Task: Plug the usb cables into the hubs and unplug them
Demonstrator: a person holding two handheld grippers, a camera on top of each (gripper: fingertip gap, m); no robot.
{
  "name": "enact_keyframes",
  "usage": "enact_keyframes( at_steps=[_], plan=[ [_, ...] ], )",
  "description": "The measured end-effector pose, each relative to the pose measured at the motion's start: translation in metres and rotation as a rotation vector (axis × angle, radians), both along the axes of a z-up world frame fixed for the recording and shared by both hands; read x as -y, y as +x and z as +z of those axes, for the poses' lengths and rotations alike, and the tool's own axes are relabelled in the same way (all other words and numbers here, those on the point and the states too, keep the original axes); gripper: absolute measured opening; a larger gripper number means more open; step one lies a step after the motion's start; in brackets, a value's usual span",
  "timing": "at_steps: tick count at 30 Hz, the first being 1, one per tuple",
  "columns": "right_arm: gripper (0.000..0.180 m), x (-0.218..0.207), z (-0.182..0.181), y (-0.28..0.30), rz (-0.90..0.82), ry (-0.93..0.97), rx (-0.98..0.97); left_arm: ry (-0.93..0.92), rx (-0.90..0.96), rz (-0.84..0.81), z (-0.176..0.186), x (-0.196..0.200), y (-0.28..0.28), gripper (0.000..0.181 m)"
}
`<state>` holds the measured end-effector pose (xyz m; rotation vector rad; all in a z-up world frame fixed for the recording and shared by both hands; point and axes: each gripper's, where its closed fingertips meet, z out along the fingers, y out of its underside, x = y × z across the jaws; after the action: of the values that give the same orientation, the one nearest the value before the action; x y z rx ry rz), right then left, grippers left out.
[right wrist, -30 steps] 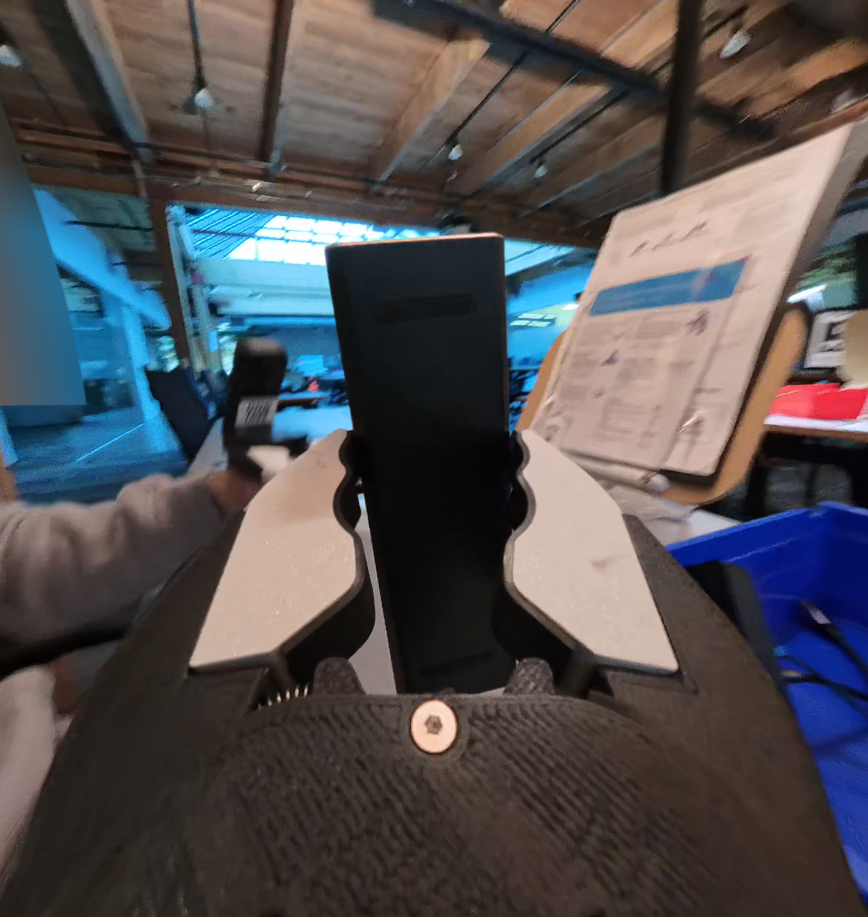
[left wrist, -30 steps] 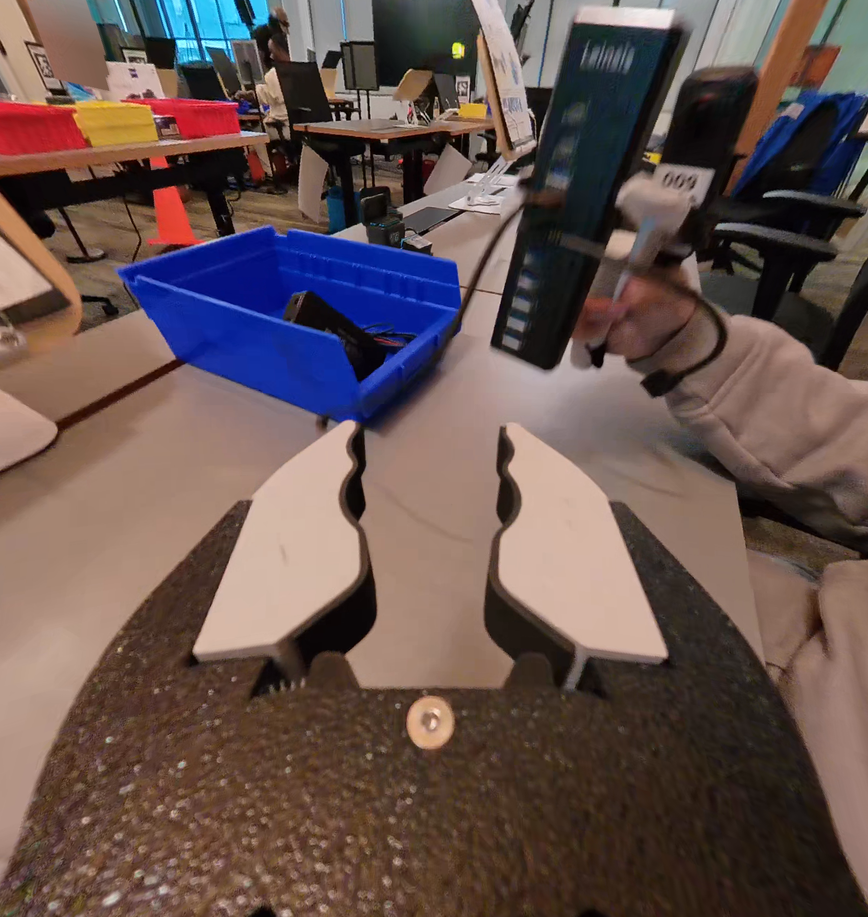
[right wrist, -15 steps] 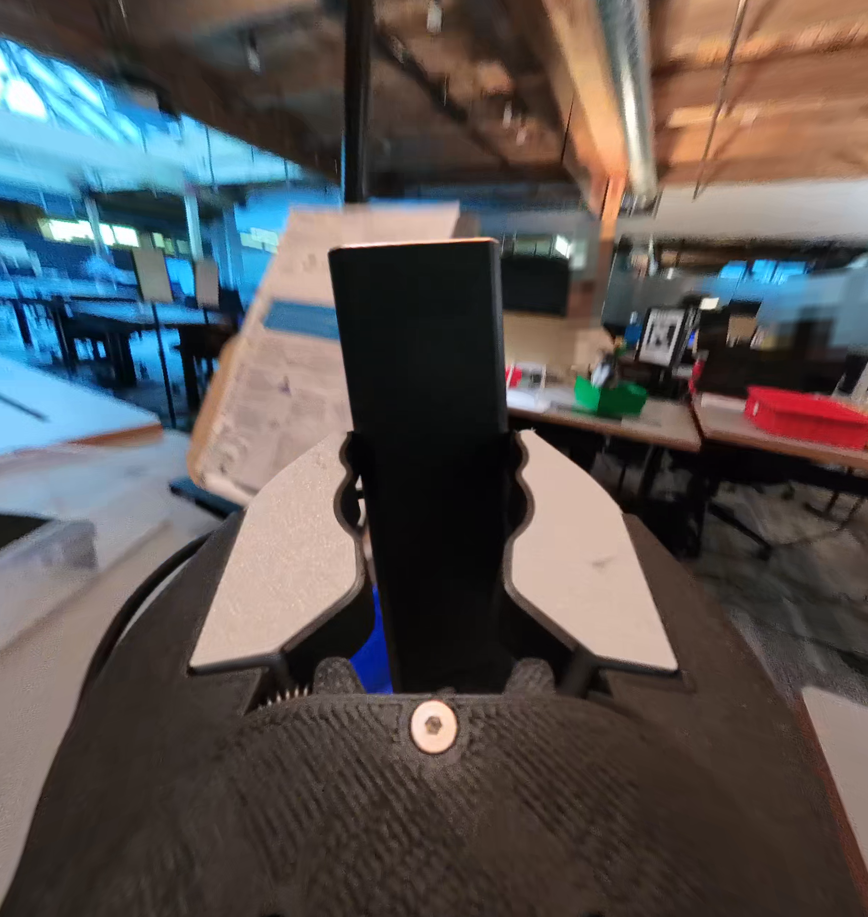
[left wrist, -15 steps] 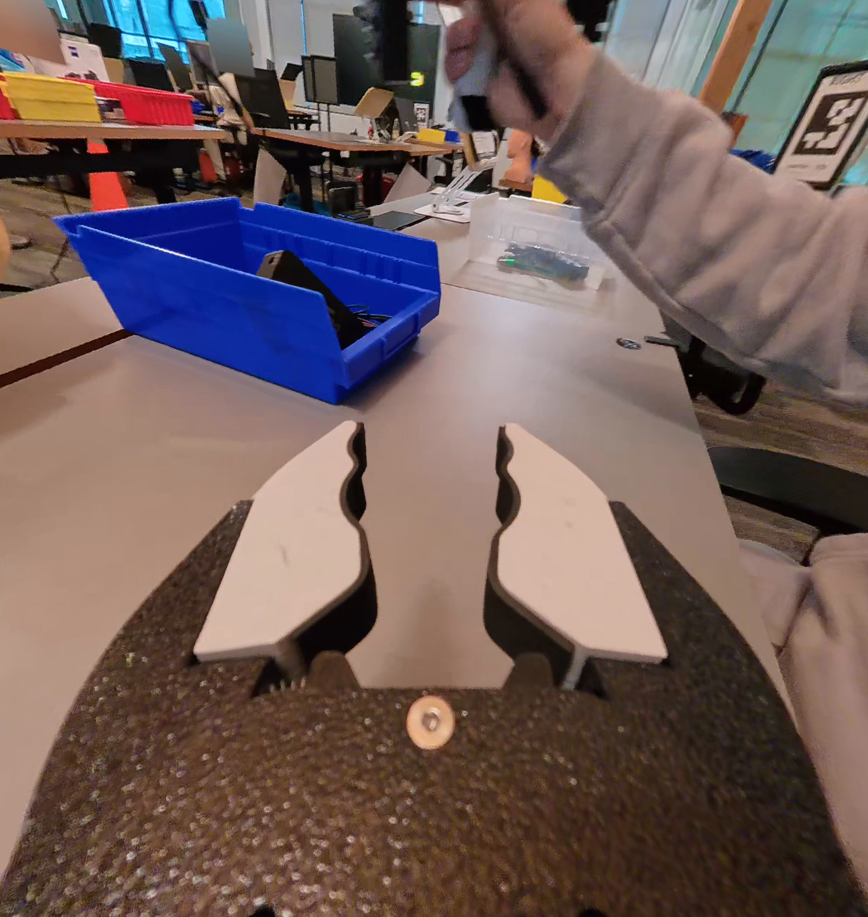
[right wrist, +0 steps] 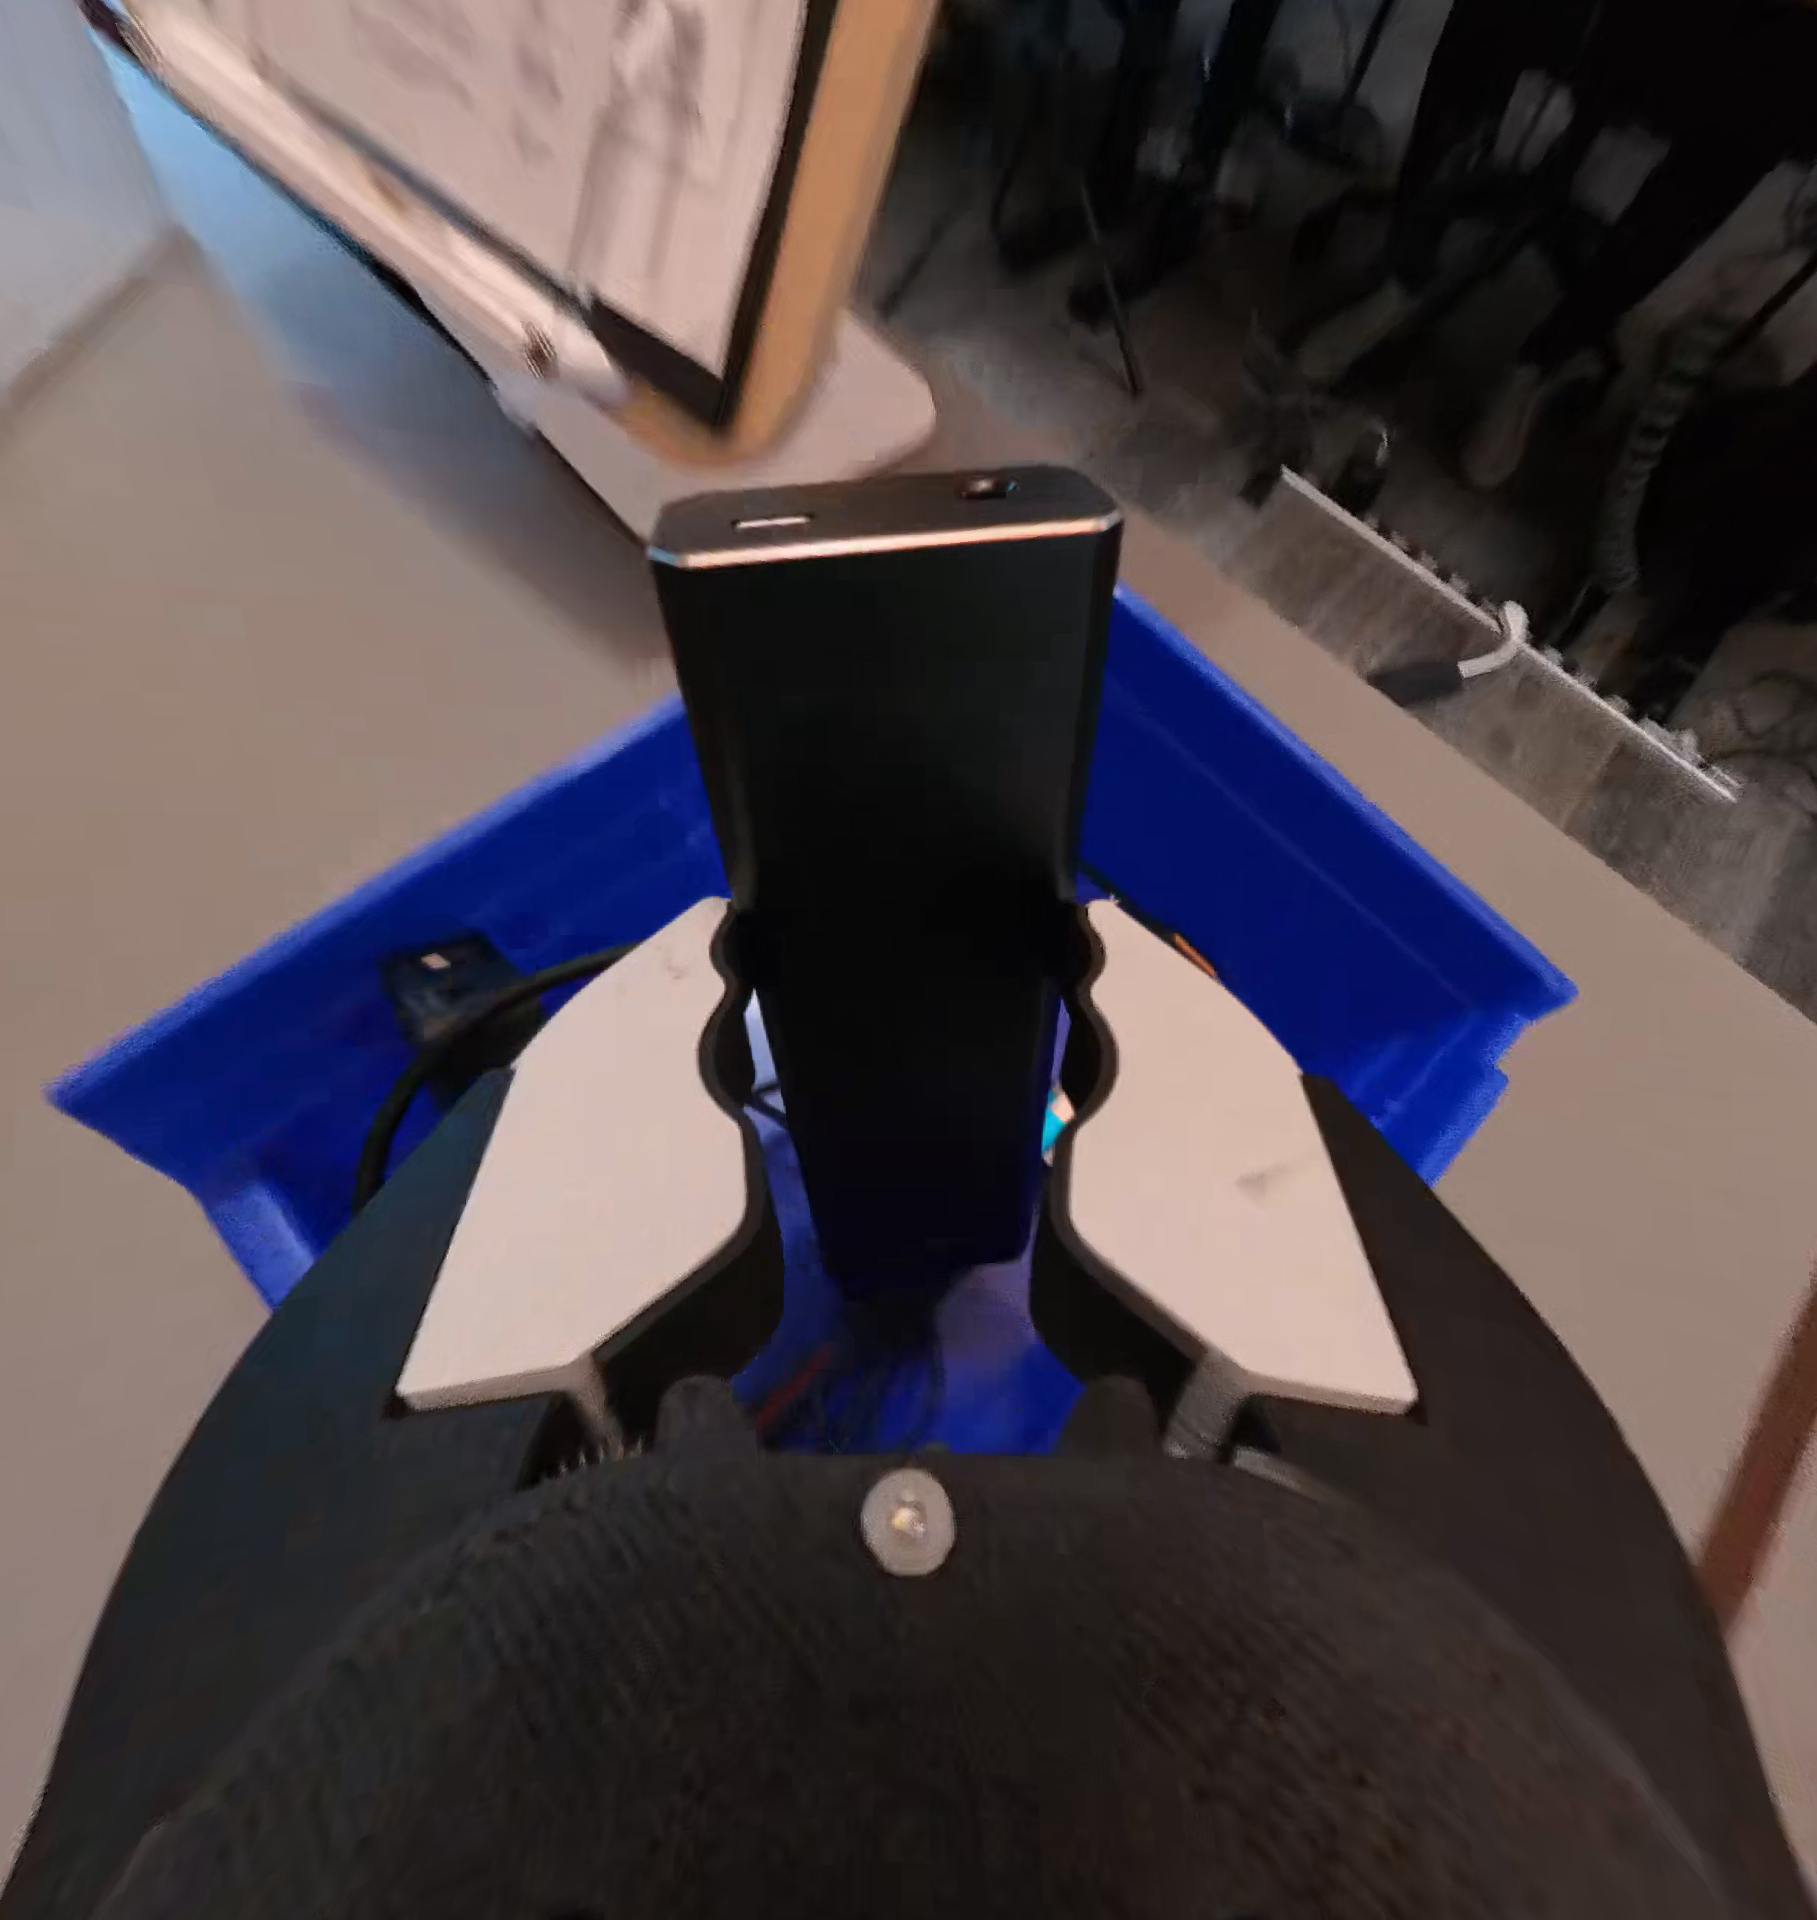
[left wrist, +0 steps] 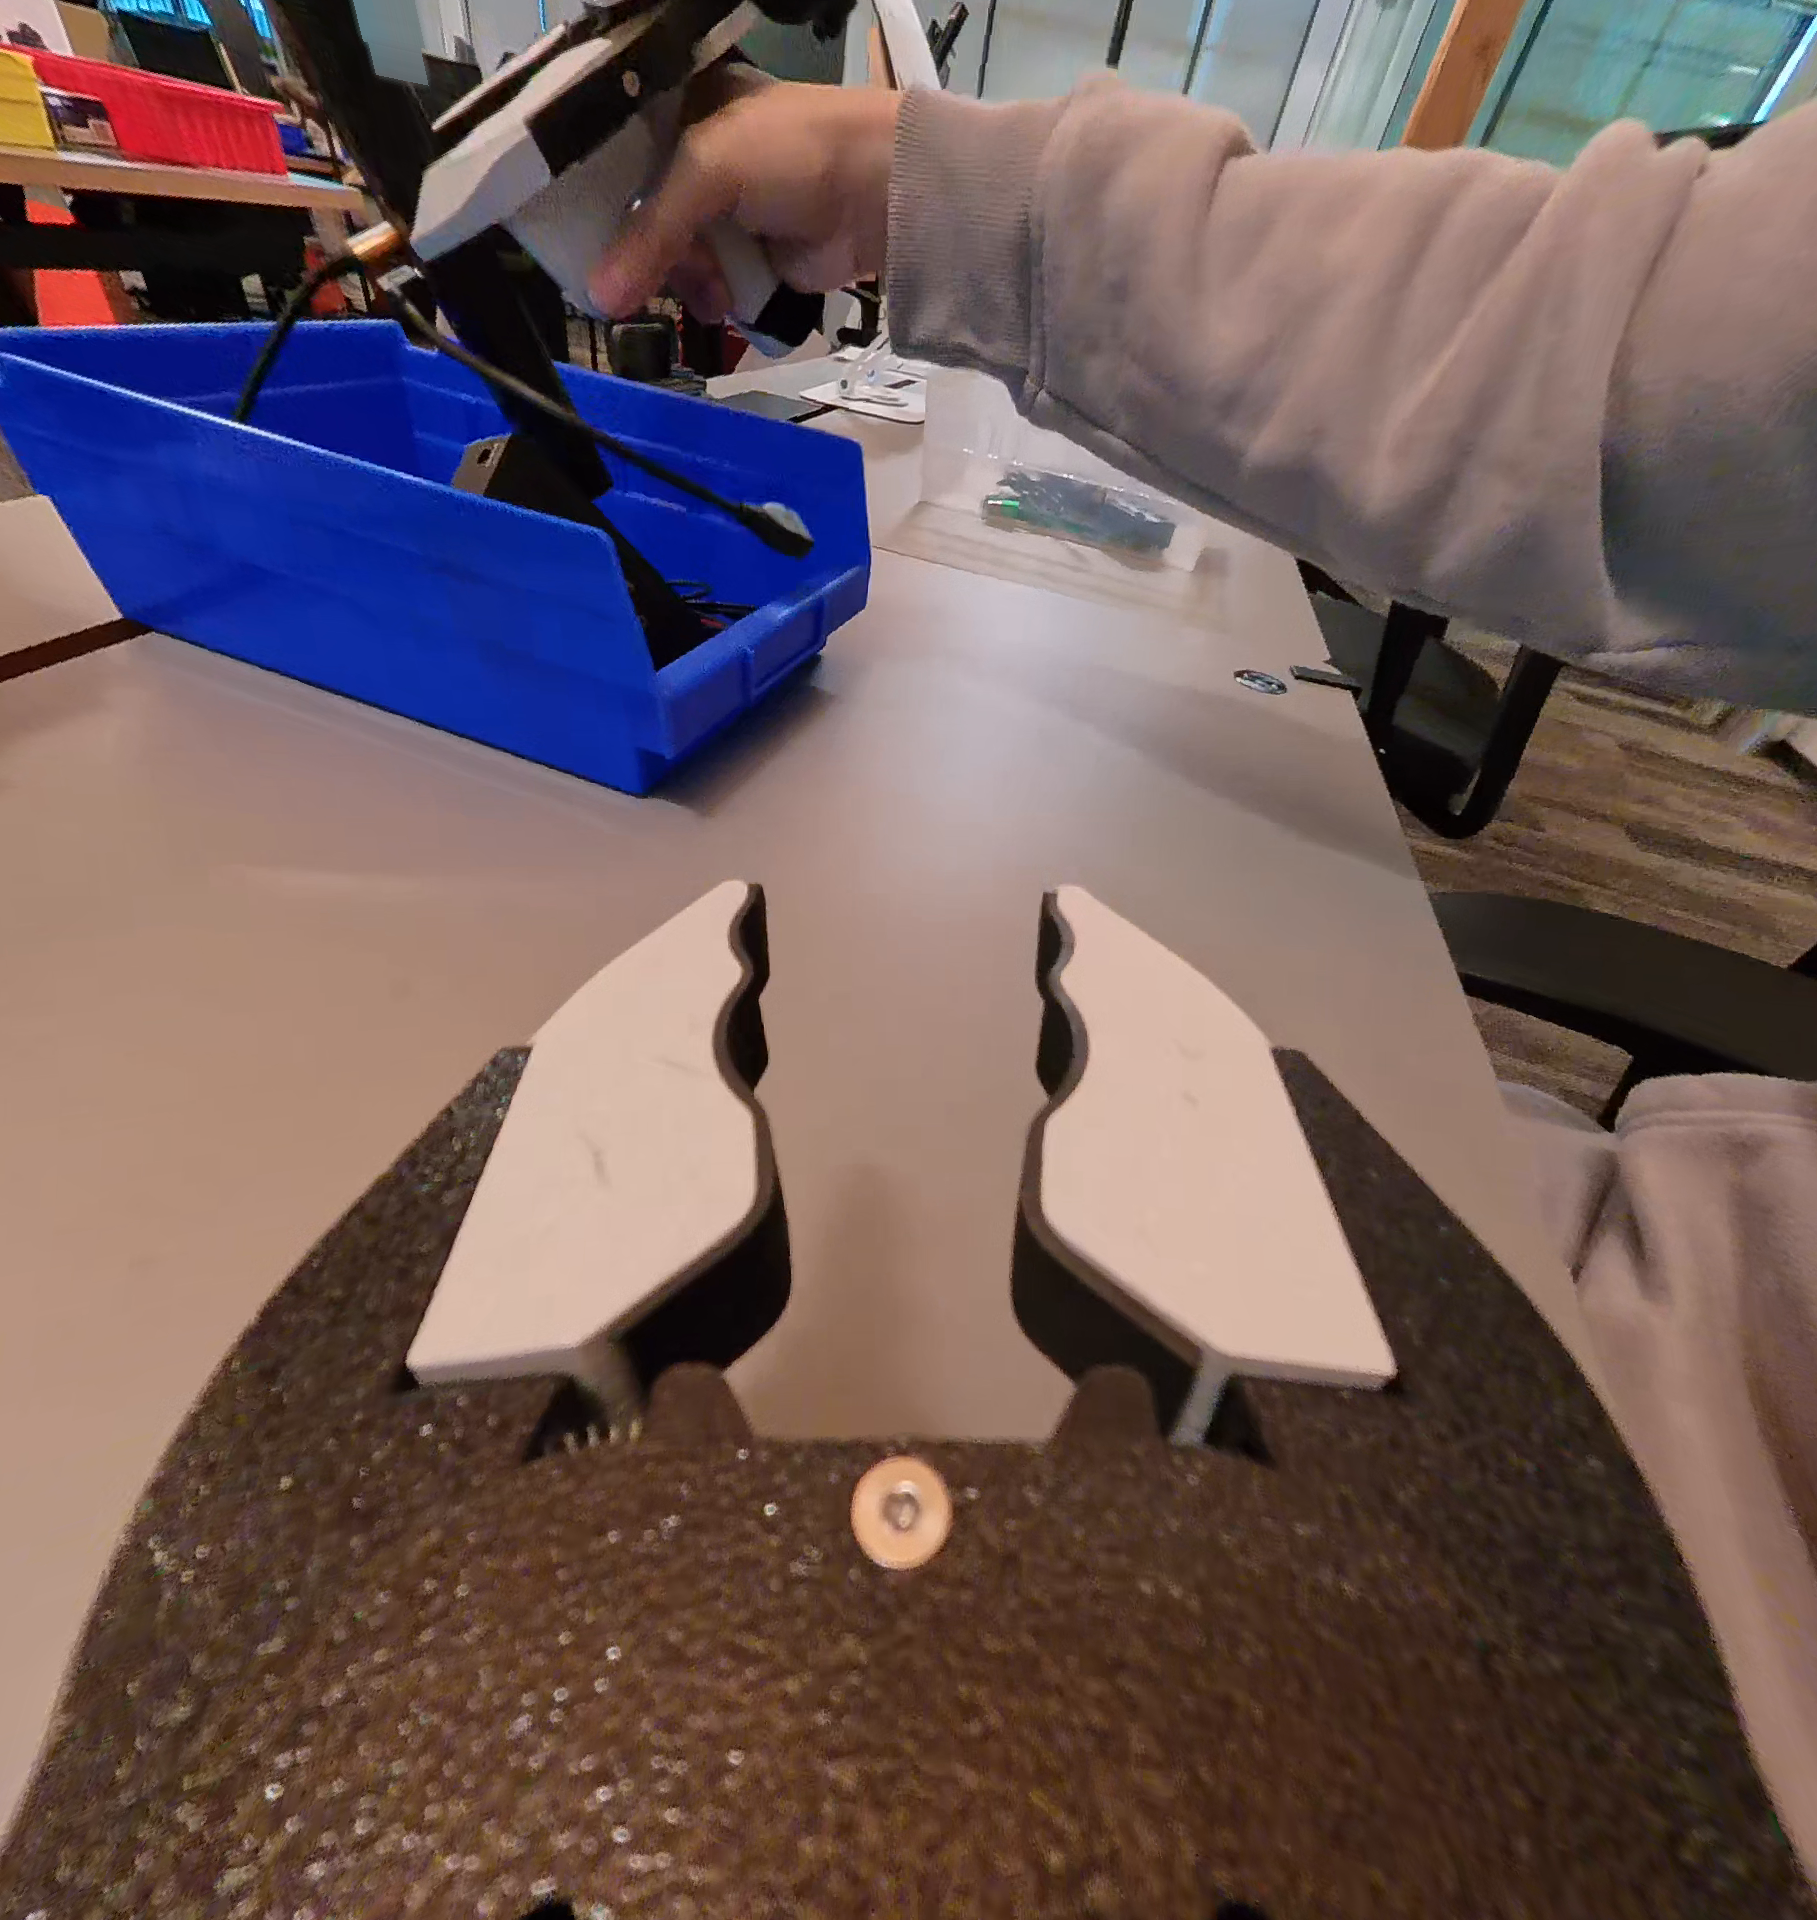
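Observation:
My left gripper (left wrist: 899,935) is open and empty, low over the grey table (left wrist: 364,987). My right gripper (right wrist: 904,914) is shut on a long black hub (right wrist: 883,810) and points it down over the blue bin (right wrist: 1299,883). In the left wrist view, the right gripper (left wrist: 468,249) holds the hub (left wrist: 514,353) over the bin (left wrist: 364,582). A black cable (left wrist: 675,483) hangs from it, and its plug (left wrist: 784,530) dangles over the bin's near right corner. A second black hub (left wrist: 660,613) leans inside the bin. A small black plug (right wrist: 436,982) and cable lie in the bin.
A person's hand and grey sleeve (left wrist: 1351,343) reach across above the table. A clear bag of small parts (left wrist: 1080,509) lies behind the bin. A document stand (right wrist: 571,208) stands beyond it. The table's right edge (left wrist: 1403,831) borders a chair (left wrist: 1662,987).
My right gripper has swung the hub from pointing up in the air to pointing down over the blue bin. My left gripper stays open and has shifted a little.

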<state>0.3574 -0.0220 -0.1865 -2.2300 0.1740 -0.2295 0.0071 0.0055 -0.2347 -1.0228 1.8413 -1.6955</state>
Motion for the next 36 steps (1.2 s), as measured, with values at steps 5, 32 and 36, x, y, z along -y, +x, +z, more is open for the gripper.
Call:
enact_keyframes(
  at_steps=[5, 32, 36],
  plan=[
    [0.059, 0.024, -0.04, 0.029, -0.051, -0.393, 0.191, 0.004, -0.002, -0.005, -0.002, 0.0, 0.001, 0.049],
    [0.093, 0.132, -0.053, -0.143, -0.38, 0.206, 0.001, 0.191, -0.219, 0.587, -0.02, 0.018, 0.185, 0.078],
    [0.095, 0.142, -0.025, -0.139, -0.441, 0.295, 0.07, 0.221, -0.3, 0.707, -0.041, 0.004, 0.229, 0.064]
  ],
)
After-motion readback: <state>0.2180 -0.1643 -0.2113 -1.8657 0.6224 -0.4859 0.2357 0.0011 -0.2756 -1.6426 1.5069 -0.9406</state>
